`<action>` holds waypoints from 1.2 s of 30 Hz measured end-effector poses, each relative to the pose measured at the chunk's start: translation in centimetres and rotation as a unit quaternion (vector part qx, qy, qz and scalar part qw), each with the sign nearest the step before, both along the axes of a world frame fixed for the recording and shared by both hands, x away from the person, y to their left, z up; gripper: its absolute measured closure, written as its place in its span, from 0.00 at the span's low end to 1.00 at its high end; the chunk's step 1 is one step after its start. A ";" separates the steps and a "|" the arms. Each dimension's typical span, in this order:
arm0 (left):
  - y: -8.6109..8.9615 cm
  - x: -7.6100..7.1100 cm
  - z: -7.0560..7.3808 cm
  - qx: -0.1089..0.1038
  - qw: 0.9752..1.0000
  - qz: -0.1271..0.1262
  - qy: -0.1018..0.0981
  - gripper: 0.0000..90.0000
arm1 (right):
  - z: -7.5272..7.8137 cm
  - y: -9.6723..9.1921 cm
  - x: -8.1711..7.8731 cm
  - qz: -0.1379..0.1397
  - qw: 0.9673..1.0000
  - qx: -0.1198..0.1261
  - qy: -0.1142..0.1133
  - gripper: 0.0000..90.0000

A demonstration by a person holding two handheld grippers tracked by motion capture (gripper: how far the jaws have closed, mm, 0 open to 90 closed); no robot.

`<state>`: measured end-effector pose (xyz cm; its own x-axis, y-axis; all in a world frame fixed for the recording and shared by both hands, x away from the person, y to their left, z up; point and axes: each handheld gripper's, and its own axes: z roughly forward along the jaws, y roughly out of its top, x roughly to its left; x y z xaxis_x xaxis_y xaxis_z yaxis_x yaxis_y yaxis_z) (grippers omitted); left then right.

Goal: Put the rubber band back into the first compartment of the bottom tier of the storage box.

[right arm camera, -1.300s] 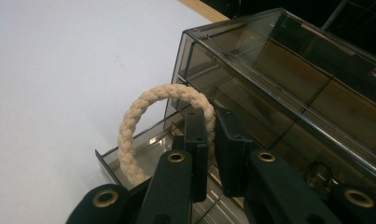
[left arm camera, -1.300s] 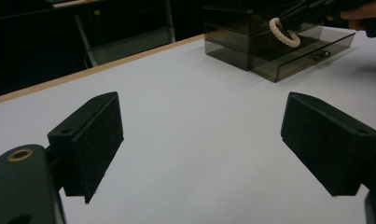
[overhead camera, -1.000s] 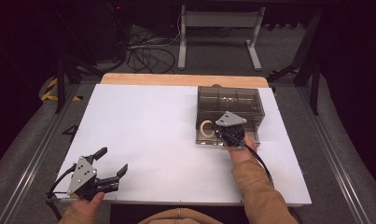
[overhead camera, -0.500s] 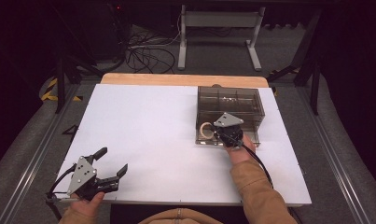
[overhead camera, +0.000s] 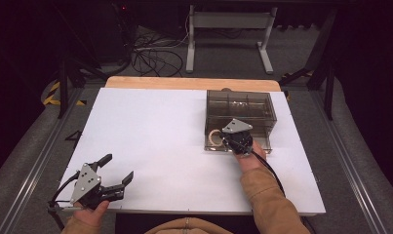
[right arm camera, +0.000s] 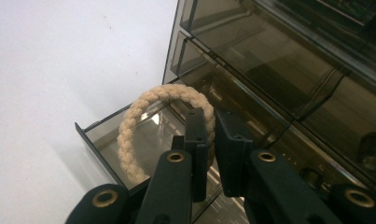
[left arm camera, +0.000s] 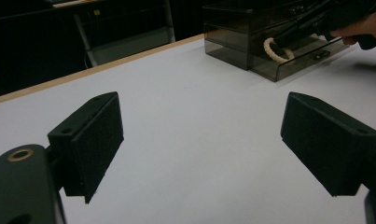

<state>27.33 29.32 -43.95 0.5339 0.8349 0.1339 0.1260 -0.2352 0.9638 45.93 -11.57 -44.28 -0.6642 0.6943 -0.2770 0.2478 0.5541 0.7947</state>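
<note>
A cream rope ring (right arm camera: 143, 116) hangs over the open bottom drawer (right arm camera: 90, 135) of a smoky clear drawer box (overhead camera: 240, 105) at the table's right. My right gripper (right arm camera: 212, 121) is shut on the ring's right side, jaws nearly together, pointing down into the drawer. In the high view the ring (overhead camera: 214, 137) shows just left of the right gripper (overhead camera: 228, 140). My left gripper (overhead camera: 118, 168) rests near the table's front left corner, wide open with nothing between its pads (left arm camera: 90, 135). Its own view shows the ring (left arm camera: 269, 49) and box far off.
The white table top (overhead camera: 160, 126) is bare between the two grippers. A wooden strip (overhead camera: 184, 83) runs along its far edge. Beyond it are cables (overhead camera: 150, 53) and a metal stand (overhead camera: 228, 29) on the dark floor.
</note>
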 end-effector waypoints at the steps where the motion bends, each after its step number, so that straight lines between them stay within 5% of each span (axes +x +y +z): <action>1: 0.0 0.0 0.0 0.000 1.000 0.000 0.000 0.15 | 0.0 0.0 0.0 0.000 1.000 -0.001 0.001 0.93; 18: 0.0 0.0 0.0 -0.003 1.000 0.000 0.002 0.15 | -0.5 0.1 0.2 0.002 1.000 -0.005 0.023 0.91; 27: 0.0 0.1 0.0 -0.002 1.000 0.000 0.003 0.15 | 0.1 -0.2 0.1 0.001 0.999 0.011 0.037 0.70; 36: 0.0 0.2 0.0 -0.002 1.000 -0.001 0.002 0.15 | 2.1 -0.9 -0.8 0.021 0.997 0.060 0.039 0.53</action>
